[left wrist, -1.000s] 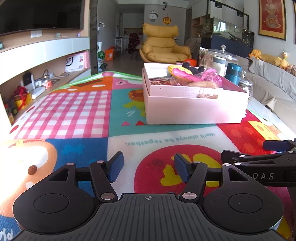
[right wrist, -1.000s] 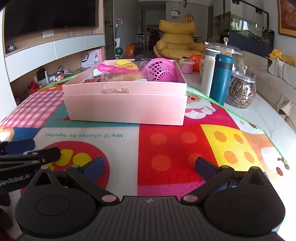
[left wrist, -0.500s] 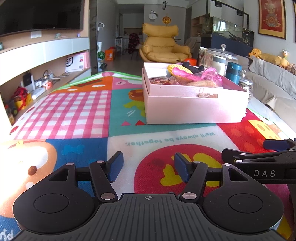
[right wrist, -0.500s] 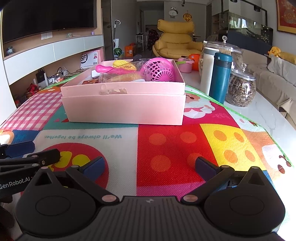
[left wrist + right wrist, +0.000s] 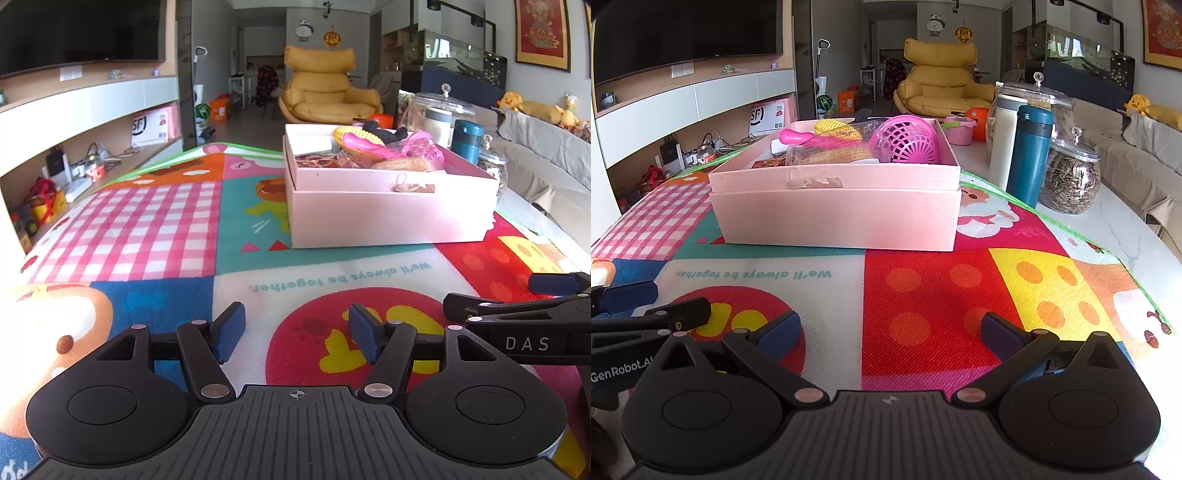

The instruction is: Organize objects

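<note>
Jaws on both grippers stand apart and grasp nothing: the left gripper (image 5: 295,328) and the right gripper (image 5: 890,332) hover side by side low over the near edge of the table, each one's blue-padded tip showing in the other's view. Straight ahead of them, well apart, a pink box (image 5: 836,206) sits on the colourful play mat (image 5: 923,295) toward the middle of the table. Inside it lie a pink mesh ball (image 5: 905,140), a yellow toy corn cob (image 5: 836,129) and a pink handled toy (image 5: 794,136), with other pieces too jumbled to make out. Beyond the mat, near the far right corner of the table (image 5: 1126,236), stand a teal bottle (image 5: 1030,155), a white bottle (image 5: 1003,136) and a glass jar of seeds (image 5: 1071,177).
</note>
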`<state>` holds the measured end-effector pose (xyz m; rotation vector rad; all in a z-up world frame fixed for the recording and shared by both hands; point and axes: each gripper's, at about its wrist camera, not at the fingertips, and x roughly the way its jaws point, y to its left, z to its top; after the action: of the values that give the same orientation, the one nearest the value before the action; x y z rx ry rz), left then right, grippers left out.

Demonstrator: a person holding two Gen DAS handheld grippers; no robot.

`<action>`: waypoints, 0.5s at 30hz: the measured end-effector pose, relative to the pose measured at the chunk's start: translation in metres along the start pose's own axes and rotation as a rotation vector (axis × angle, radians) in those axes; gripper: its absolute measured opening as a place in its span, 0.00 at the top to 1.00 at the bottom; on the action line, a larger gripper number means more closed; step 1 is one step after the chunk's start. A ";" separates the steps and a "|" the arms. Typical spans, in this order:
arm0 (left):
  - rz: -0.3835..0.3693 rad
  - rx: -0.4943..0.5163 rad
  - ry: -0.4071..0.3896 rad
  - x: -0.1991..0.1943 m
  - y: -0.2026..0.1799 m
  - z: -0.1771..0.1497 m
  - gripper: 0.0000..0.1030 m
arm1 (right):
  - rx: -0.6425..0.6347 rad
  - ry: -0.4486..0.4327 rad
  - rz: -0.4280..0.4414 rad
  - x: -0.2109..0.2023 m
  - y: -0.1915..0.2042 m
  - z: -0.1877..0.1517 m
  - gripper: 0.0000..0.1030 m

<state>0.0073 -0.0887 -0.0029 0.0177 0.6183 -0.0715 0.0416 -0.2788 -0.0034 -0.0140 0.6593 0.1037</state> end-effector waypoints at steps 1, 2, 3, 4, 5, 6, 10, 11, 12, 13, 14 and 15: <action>0.000 0.000 0.000 0.000 0.000 0.000 0.35 | 0.000 0.000 0.000 0.000 0.000 0.000 0.00; 0.001 0.000 0.000 0.000 0.000 0.000 0.35 | 0.000 0.000 0.000 0.000 0.000 0.000 0.00; 0.003 -0.002 0.000 0.000 0.000 0.000 0.33 | 0.000 0.000 0.000 0.000 0.000 0.000 0.00; 0.004 -0.007 0.001 0.001 0.000 0.000 0.33 | -0.001 0.000 -0.001 0.000 0.000 0.000 0.00; 0.003 -0.012 0.002 0.001 0.001 0.001 0.32 | -0.001 0.000 -0.001 0.000 0.000 0.000 0.00; 0.002 -0.016 0.001 0.002 0.001 0.001 0.32 | -0.001 0.000 -0.001 0.000 0.000 0.000 0.00; 0.004 -0.013 0.002 0.002 0.001 0.001 0.32 | -0.001 0.000 -0.001 0.001 0.000 0.000 0.00; 0.004 -0.014 0.001 0.002 0.001 0.001 0.32 | -0.001 0.000 -0.001 0.000 0.000 0.000 0.00; 0.004 -0.013 0.001 0.002 0.001 0.001 0.32 | -0.001 0.000 -0.001 0.000 0.000 0.000 0.00; 0.004 -0.013 0.001 0.002 0.001 0.001 0.32 | -0.001 0.000 -0.001 0.001 0.000 0.000 0.00; 0.004 -0.013 0.001 0.002 0.001 0.001 0.32 | -0.001 0.000 -0.001 0.000 0.000 0.000 0.00; 0.002 -0.016 0.001 0.002 0.001 0.001 0.32 | -0.001 0.000 -0.001 0.000 0.000 0.000 0.00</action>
<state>0.0095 -0.0875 -0.0031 0.0033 0.6201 -0.0647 0.0419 -0.2785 -0.0035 -0.0155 0.6594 0.1030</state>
